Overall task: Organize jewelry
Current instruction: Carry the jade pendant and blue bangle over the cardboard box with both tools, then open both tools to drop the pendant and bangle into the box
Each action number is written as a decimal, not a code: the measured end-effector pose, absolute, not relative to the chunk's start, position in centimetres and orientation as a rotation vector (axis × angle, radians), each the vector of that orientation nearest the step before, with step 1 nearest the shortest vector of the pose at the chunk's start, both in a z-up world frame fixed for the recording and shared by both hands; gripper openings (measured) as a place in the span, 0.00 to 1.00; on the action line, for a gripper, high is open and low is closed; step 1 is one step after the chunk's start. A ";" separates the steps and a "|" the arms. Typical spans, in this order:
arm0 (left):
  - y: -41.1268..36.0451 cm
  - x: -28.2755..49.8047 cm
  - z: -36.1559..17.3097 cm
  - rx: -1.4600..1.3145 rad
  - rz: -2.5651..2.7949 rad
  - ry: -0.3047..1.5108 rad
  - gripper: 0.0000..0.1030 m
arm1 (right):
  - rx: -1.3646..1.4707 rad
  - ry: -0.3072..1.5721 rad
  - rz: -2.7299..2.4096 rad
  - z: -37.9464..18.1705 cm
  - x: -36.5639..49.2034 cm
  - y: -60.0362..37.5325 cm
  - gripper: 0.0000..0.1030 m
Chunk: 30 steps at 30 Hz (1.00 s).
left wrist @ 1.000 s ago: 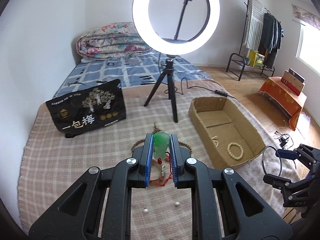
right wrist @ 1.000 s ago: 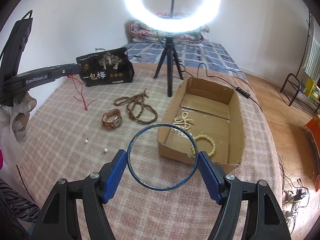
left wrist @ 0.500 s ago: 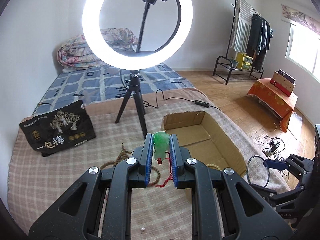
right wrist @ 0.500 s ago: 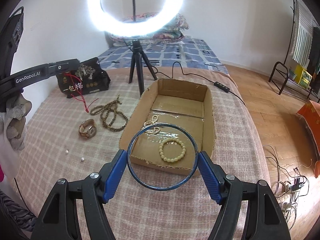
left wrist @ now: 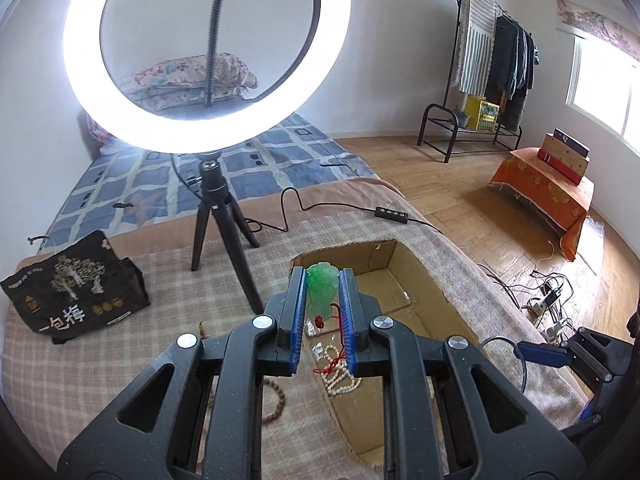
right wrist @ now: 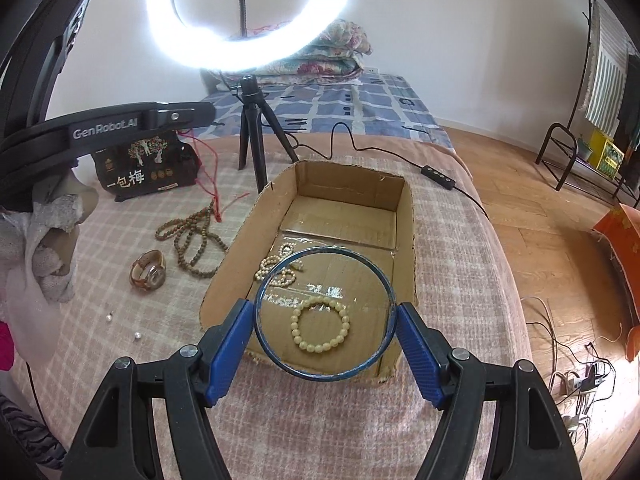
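Note:
My left gripper point(left wrist: 323, 280) is shut on a green jade pendant point(left wrist: 321, 288) with a red cord point(left wrist: 338, 344) hanging from it, held above the near left part of the open cardboard box point(left wrist: 424, 276). My right gripper point(right wrist: 325, 312) is shut on a thin blue bangle point(right wrist: 376, 356), held over the box's point(right wrist: 406, 216) near edge. Inside the box lie a cream bead bracelet point(right wrist: 320, 346) and a pearl strand point(right wrist: 276, 264). A brown bead necklace point(right wrist: 192, 236) and a wristwatch point(right wrist: 149, 272) lie on the checked blanket left of the box.
A ring light on a black tripod point(right wrist: 252, 120) stands just behind the box, with its cable point(right wrist: 436, 172) trailing right. A black printed bag point(right wrist: 140, 172) stands at the back left. Two loose pearls point(right wrist: 137, 335) lie on the blanket. The bed edge drops to wood floor on the right.
Both grippers have moved right and forward toward the box. The pendant now hangs over the box's left part, and the bangle now frames the cream bracelet over the box's near edge.

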<state>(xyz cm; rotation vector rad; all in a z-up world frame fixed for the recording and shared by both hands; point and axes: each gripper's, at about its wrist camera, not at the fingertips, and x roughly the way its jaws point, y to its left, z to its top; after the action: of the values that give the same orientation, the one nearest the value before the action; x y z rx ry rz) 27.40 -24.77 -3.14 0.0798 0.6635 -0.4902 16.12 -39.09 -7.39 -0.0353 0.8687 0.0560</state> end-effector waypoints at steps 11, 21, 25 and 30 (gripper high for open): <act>-28.2 31.3 -5.6 0.084 -0.496 0.686 0.14 | -0.036 0.896 0.062 -9.8 19.2 -40.1 0.72; -29.7 32.9 -7.9 0.109 -0.499 0.737 0.14 | -0.040 0.918 0.065 -11.4 20.5 -40.4 0.73; -29.8 33.1 -8.3 0.113 -0.510 0.762 0.16 | -0.052 0.916 0.052 -11.6 20.6 -40.2 0.77; -29.6 32.8 -8.2 0.104 -0.515 0.757 0.54 | -0.068 0.896 0.036 -11.4 20.4 -40.1 0.89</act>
<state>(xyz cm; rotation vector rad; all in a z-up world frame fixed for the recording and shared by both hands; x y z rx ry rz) 32.81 -29.56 -8.18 0.1038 0.7569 -0.5147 20.44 -40.09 -11.37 -0.0677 0.8964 0.0357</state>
